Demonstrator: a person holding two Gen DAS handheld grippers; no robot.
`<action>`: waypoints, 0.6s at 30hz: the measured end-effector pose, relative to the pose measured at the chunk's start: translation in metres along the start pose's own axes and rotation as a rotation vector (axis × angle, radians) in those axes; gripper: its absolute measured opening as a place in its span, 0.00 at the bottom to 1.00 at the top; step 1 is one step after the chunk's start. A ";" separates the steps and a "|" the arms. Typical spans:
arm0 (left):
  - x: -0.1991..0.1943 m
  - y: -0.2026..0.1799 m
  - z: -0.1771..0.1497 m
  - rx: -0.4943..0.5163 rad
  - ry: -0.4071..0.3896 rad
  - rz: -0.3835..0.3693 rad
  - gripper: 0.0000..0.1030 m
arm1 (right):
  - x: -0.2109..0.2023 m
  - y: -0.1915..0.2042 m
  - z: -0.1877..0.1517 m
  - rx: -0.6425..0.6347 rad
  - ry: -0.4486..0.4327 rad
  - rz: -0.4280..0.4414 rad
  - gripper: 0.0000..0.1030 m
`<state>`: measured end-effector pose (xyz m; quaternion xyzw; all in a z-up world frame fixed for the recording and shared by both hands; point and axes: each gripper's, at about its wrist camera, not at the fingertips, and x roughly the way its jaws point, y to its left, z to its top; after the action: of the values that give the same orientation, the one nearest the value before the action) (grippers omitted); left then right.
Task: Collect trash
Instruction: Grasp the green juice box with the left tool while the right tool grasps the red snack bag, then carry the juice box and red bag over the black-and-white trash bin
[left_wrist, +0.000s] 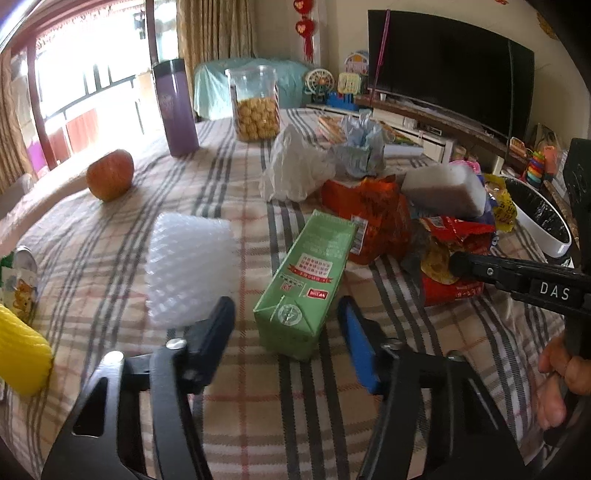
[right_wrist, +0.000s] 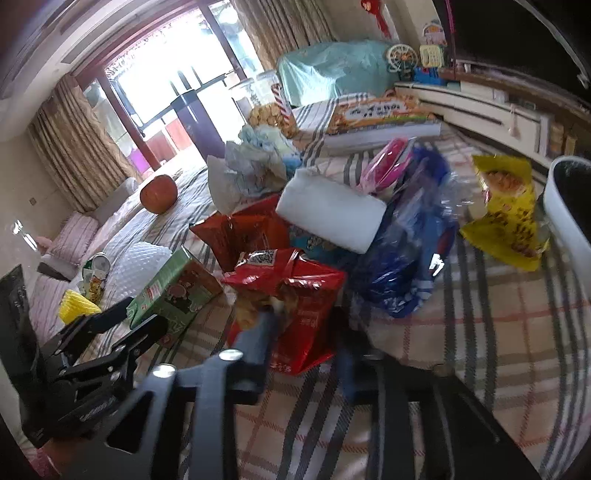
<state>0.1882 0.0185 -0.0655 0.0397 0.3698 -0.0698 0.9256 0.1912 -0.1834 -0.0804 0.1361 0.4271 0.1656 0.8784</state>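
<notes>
Only "DAS" reads clearly, on the right gripper (left_wrist: 461, 264). Both grippers gape wide, holding nothing: left gripper (left_wrist: 286, 325) around the green carton (left_wrist: 306, 280), right one near the red wrapper (right_wrist: 299, 295).

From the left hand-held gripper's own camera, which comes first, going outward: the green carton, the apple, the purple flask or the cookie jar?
1. Green carton, right ahead between the open fingers of the left hand-held gripper.
2. Apple, off to the left.
3. Purple flask, far left.
4. Cookie jar, far centre, slightly behind the flask.

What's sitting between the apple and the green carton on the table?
A white foam net sleeve lies between the apple and green carton, seen in the left wrist view.
</notes>
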 end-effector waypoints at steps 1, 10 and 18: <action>0.002 0.000 0.000 0.002 0.008 -0.010 0.35 | 0.000 -0.002 -0.001 0.009 0.002 0.012 0.15; -0.021 -0.019 -0.007 0.025 -0.048 -0.066 0.33 | -0.021 -0.008 -0.015 0.019 -0.022 0.046 0.06; -0.042 -0.041 -0.009 0.022 -0.073 -0.123 0.33 | -0.057 -0.023 -0.025 0.049 -0.071 0.031 0.05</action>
<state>0.1456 -0.0164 -0.0437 0.0246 0.3368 -0.1319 0.9320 0.1419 -0.2253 -0.0642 0.1699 0.3973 0.1640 0.8868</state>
